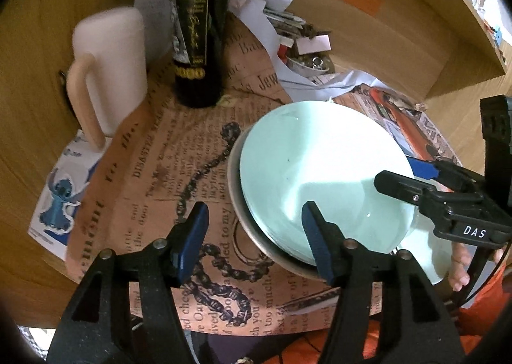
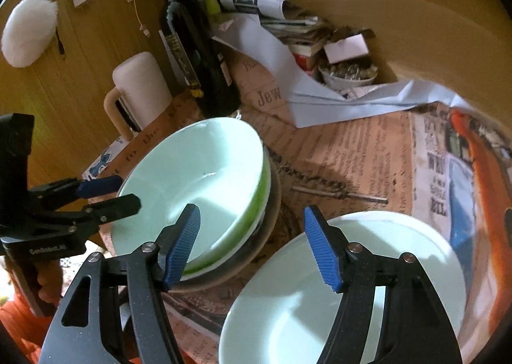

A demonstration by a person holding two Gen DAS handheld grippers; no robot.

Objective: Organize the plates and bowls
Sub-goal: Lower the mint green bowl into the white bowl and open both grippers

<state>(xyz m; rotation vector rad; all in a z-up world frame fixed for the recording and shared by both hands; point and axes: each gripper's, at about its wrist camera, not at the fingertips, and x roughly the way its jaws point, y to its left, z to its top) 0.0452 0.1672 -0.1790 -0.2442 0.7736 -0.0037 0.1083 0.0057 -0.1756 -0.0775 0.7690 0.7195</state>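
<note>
A pale green bowl sits nested in a stack on a grey dish on the newspaper-covered table; in the right wrist view the bowl shows a green outer band and the grey dish beneath. A white plate lies to its right, near the table's front. My left gripper is open, its fingers on either side of the stack's near left rim, holding nothing. My right gripper is open, above the gap between bowl and plate. It also shows in the left wrist view at the bowl's right rim.
A dark wine bottle and a white mug stand at the back left. Papers and a small bowl of metal bits lie at the back. A Stitch sticker sheet lies at the left edge. A wooden wall surrounds the table.
</note>
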